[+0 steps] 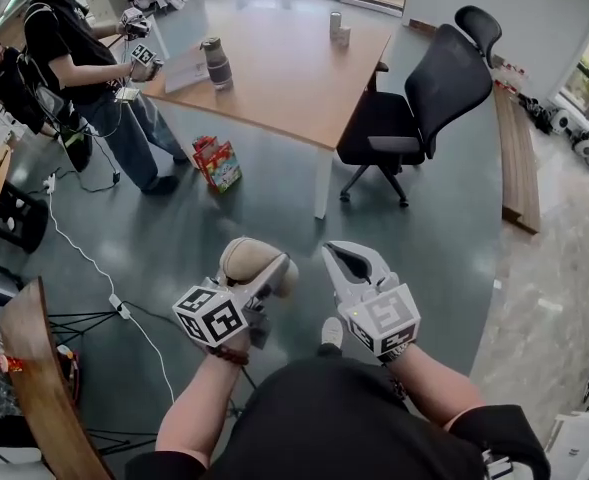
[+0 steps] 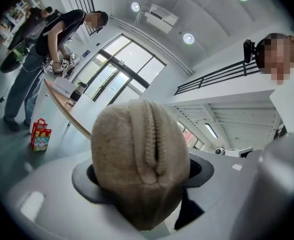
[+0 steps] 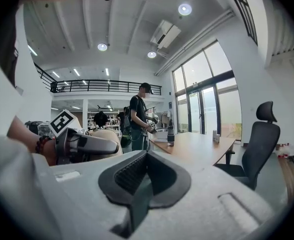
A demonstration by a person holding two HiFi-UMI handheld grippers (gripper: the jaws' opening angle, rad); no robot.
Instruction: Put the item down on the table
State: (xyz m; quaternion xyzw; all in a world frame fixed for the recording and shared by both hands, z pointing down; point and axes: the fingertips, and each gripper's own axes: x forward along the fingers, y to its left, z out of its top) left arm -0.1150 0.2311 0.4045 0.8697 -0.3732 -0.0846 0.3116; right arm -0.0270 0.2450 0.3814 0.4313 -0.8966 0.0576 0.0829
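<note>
the beige pouch (image 1: 246, 258) has a zipper over its rounded top, parted a little, and what is inside i cannot see. the left gripper (image 1: 266, 276) pinches it between widely spread jaws, in the air above the floor, well apart from the wooden table (image 1: 284, 68). the right gripper (image 1: 340, 256) is pressed together and holds nothing. the pouch looks like soft woven cloth and is egg-shaped.

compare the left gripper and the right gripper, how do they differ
The left gripper grips a tan zip pouch; the right gripper holds nothing. The left gripper's jaws stand wide around it; the right gripper's jaws are shut together. Both hover over the floor, short of the wooden table.
</note>
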